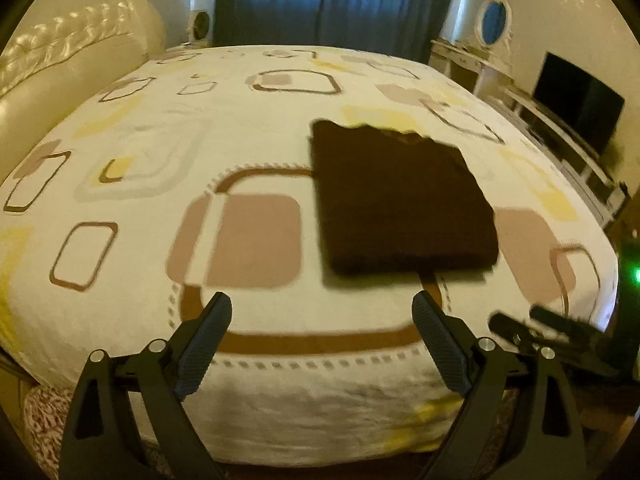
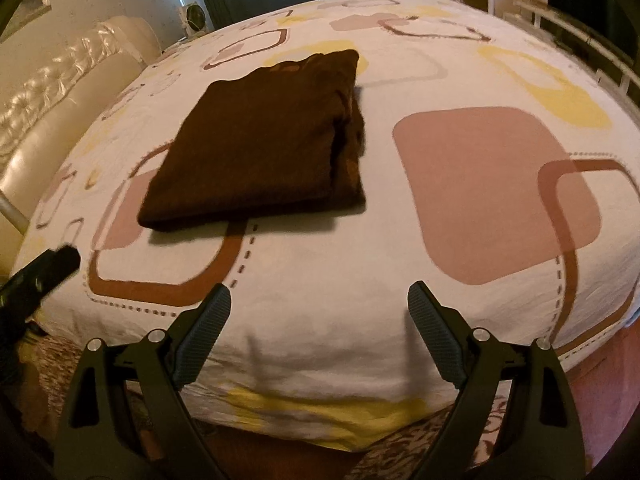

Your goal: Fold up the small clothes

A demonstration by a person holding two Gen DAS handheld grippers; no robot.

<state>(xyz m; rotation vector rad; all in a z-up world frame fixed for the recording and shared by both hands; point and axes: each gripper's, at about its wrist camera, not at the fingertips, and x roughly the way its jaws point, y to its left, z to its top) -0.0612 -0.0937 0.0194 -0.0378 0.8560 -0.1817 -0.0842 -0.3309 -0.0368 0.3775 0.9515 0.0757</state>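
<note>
Left gripper, right gripper both spread wide, holding nothing; dark-brown knit garment folded rectangular on patterned bedsheet.

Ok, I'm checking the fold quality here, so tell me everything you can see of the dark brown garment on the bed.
The dark brown garment is folded into a flat, roughly rectangular stack of soft, matte, knit-looking cloth. Stacked layers show along its right edge in the right wrist view, and its far edge looks wavy. It rests on the patterned bedsheet, partly over a printed brown rounded square. Neither open gripper touches it: both the left gripper and right gripper are short of its near edge.
</note>
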